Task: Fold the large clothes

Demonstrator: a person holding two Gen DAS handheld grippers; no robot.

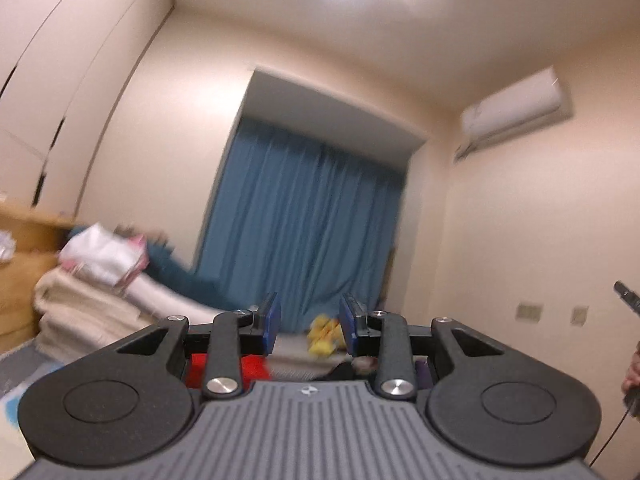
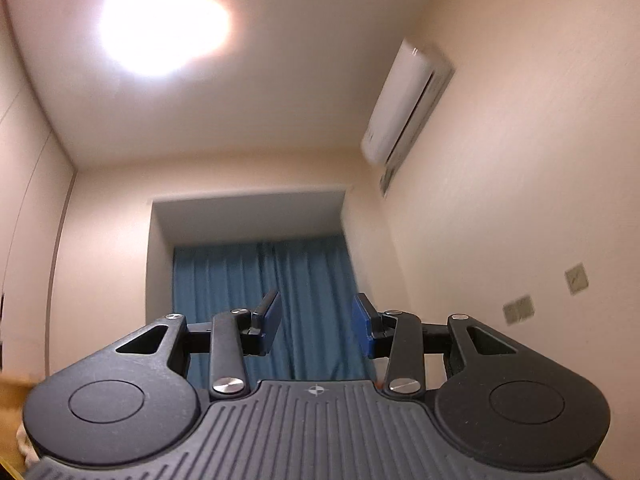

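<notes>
A blurred pile of folded clothes and blankets lies at the left, below a blue curtain. The left gripper and the right gripper both point upward, jaws partly apart, holding nothing. An air conditioner hangs on the wall.

Blue curtain, wall air conditioner, ceiling light.
</notes>
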